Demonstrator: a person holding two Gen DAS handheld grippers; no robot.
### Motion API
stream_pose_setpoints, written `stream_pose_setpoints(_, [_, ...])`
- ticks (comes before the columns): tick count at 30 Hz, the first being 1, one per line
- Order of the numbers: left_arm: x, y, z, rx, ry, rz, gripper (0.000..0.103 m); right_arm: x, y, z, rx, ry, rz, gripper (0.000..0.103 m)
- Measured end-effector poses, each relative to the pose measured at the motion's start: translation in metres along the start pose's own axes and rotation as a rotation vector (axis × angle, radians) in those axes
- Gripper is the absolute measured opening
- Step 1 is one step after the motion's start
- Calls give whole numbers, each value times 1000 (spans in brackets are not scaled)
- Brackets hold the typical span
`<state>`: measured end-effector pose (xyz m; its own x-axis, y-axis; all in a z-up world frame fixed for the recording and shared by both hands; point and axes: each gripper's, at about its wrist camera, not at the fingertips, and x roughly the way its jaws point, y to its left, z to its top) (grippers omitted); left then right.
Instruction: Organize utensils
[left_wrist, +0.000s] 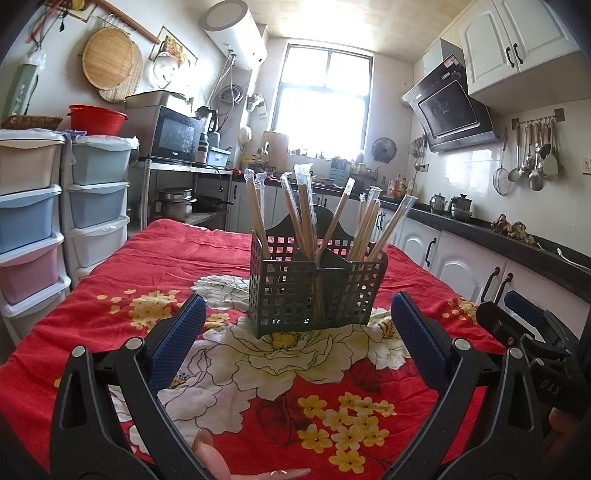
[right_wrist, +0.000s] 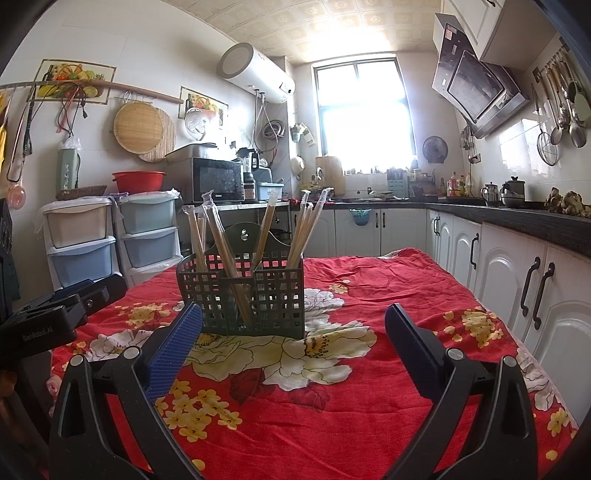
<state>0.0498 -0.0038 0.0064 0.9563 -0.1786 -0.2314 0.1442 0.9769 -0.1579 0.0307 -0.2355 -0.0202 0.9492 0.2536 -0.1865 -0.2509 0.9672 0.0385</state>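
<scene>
Already upright in a dark green slotted utensil caddy (left_wrist: 317, 291), the plastic-sleeved wooden chopsticks (left_wrist: 304, 210) fan out from its compartments, the caddy standing near the middle of a tabletop spread with a red floral cloth (left_wrist: 147, 266), well clear of the near edge and both side edges. No loose chopsticks or other utensils show on the cloth in either wrist view, so the sorting looks, by that evidence, either finished or at a pause between picks; what lies below the cameras' reach cannot be told.

Both tools are held back from the caddy, toward the near edge. The left claw (left_wrist: 299, 345) is spread wide, its blue ribbed pads (left_wrist: 173, 343) flanking the caddy in the frame without touching it, and it carries nothing. The right claw (right_wrist: 293, 350) is likewise wide apart and empty, with the caddy (right_wrist: 243, 295) showing just beyond its left pad; in the left wrist view its black body (left_wrist: 517, 332) sits off toward the right edge of the tabletop. A fingertip (left_wrist: 218, 461) of the person shows at the bottom of the left wrist view.

Should another pair need placing or straightening, the next move would call for a slow approach from above, closing on the sleeved tops rather than the caddy wall, since the light caddy could tip or slide on the soft cloth.
</scene>
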Motion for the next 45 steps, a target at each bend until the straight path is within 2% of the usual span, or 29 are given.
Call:
stream_pose_setpoints(24, [3,3,-2,7,20,1,92,1,-3,0,9,4,-9,97])
stream_pose_setpoints(35, [11,4,-4,4,61,35,92,5,1,-1,17,24,-29,97])
stream_pose_setpoints(37, [14,10,-2,-20,89,49,92,5,-2,1,31,27,-32,97])
stream_pose_setpoints(40, [27,32,10,-58,192,112,92,17,-26,15,87,101,-46,97])
stream_pose_setpoints(42, [45,63,21,-100,296,182,92,39,-54,25,109,214,-123,97])
stream_pose_setpoints(43, [55,78,24,-118,339,207,92,59,-72,28,115,318,-188,97])
stream_pose_setpoints(45, [82,111,26,-138,427,315,92,93,-102,24,112,479,-274,97])
